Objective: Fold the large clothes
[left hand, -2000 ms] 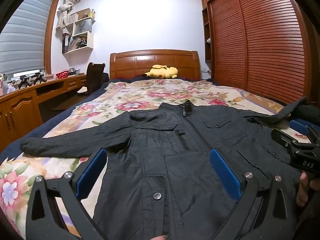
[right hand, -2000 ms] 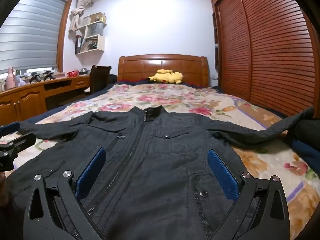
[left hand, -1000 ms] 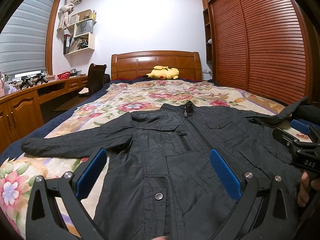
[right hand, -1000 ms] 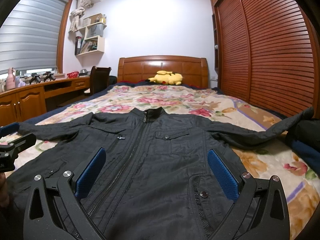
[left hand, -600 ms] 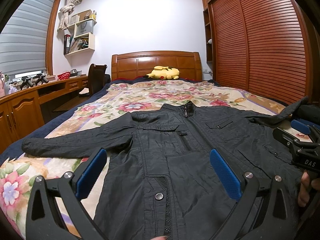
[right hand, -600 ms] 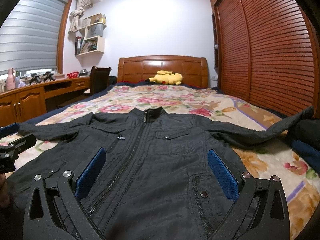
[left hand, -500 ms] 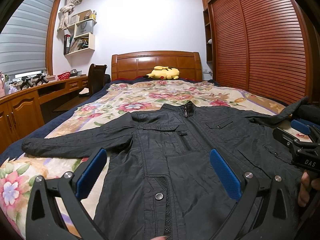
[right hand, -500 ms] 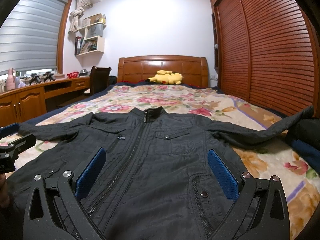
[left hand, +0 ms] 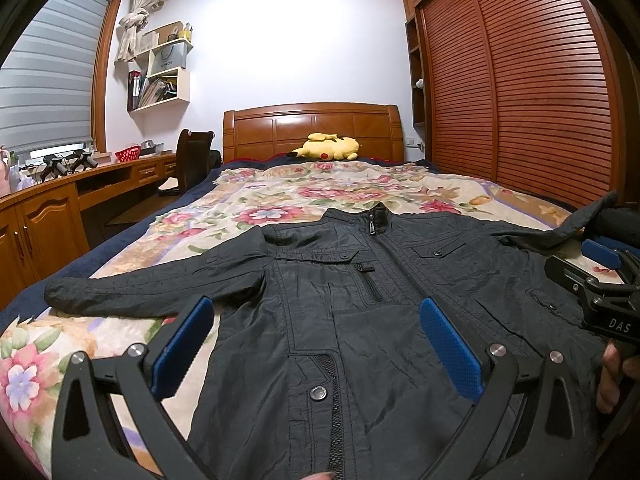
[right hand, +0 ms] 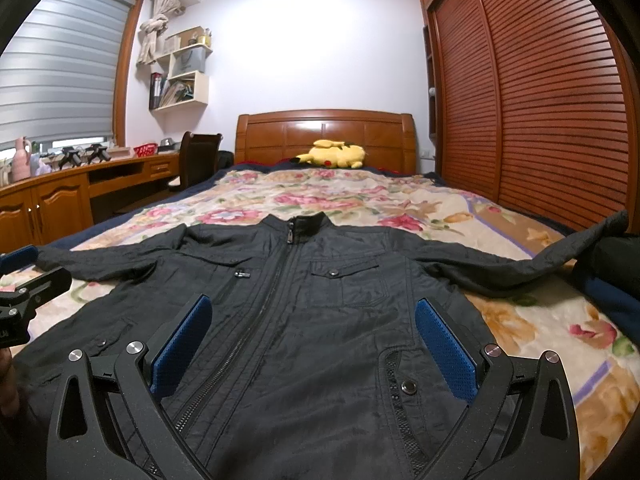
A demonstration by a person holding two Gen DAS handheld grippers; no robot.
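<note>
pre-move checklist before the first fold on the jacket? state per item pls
1. Black zip-front jacket spread flat, front up, on the floral bedspread: ok.
2. Zip closed to the collar: ok.
3. Left claw open, holding nothing: ok.
4. Right claw open, holding nothing: ok.
5. Left sleeve lying flat on the bed: ok.
6. Right sleeve flat: not ok, its cuff rides up on a dark bundle at the bed edge.
</note>
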